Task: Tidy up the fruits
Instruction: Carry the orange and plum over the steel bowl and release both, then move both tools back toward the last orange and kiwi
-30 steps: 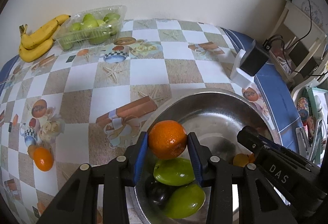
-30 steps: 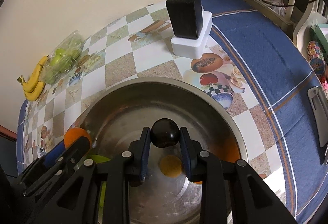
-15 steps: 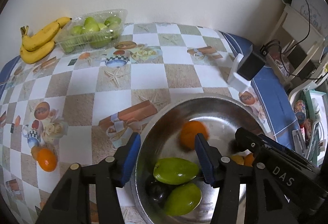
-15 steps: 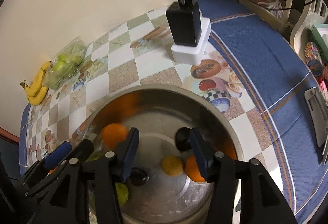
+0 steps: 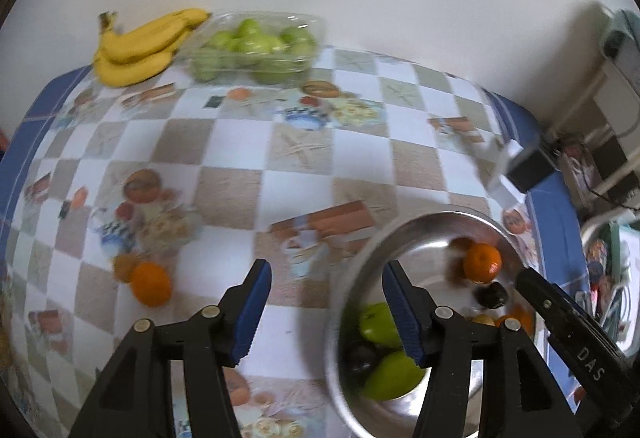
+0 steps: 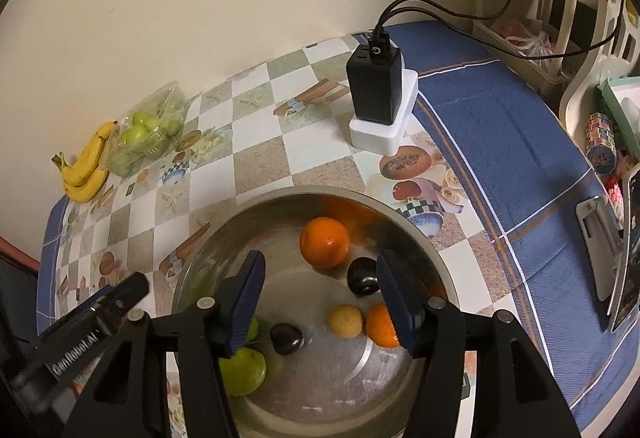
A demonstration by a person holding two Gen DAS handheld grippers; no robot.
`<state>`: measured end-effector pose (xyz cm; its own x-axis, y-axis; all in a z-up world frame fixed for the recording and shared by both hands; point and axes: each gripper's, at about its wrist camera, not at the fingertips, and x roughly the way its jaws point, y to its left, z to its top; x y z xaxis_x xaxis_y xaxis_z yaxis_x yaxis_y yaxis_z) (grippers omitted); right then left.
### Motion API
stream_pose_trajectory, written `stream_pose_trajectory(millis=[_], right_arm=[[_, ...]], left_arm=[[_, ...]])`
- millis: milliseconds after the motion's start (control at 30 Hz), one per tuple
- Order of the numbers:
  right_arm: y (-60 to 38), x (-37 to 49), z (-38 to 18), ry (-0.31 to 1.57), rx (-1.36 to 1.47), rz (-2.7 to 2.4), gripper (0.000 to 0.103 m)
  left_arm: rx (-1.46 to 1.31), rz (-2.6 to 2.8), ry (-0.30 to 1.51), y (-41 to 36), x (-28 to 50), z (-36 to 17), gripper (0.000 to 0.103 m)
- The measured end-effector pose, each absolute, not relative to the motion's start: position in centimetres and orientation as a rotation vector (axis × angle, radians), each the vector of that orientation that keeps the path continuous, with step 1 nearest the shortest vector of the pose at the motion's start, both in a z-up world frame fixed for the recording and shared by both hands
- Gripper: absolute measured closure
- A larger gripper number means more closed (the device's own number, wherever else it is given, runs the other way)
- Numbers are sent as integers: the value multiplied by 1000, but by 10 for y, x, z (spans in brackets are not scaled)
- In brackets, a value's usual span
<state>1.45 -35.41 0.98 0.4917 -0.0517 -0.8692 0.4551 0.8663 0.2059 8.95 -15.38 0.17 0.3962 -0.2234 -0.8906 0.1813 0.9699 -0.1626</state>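
Observation:
A steel bowl [image 6: 404,226] [image 5: 404,228] holds an orange [image 6: 324,242] [image 5: 482,262], a second orange [image 6: 380,325], two dark plums [image 6: 362,276] [image 6: 286,338], a small yellow fruit [image 6: 345,321] and green fruits [image 6: 242,366] [image 5: 390,376]. My right gripper [image 6: 320,298] is open and empty above the bowl. My left gripper [image 5: 326,310] is open and empty over the bowl's left rim and the tablecloth. A loose orange [image 5: 151,284] lies on the table to its left.
Bananas [image 5: 140,45] [image 6: 86,165] and a clear tray of green fruit [image 5: 256,47] [image 6: 146,135] lie by the wall. A black charger on a white box [image 6: 378,99] [image 5: 520,173] stands behind the bowl. A phone [image 6: 622,254] is at the right edge.
Both grippers opened: the left dropped its orange and the right its dark plum into the bowl. The left gripper has since swung left, off the bowl's centre.

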Motion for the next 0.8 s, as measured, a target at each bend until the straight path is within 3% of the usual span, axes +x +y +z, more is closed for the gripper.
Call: stream_pose_trajectory(millis=[467, 533, 600, 800], right_arm=[[-354, 20, -18, 1106, 435, -332, 43], [-353, 20, -21, 1117, 431, -334, 29], [-351, 20, -23, 1128, 420, -337, 18], [-348, 22, -30, 1160, 397, -334, 14]], left_arm=[[-174, -88, 1254, -91, 104, -28, 39], [-177, -58, 1269, -86, 105, -33, 29], [-185, -48, 1281, -82, 106, -38, 27], [-212, -28, 1317, -75, 106, -48, 17]])
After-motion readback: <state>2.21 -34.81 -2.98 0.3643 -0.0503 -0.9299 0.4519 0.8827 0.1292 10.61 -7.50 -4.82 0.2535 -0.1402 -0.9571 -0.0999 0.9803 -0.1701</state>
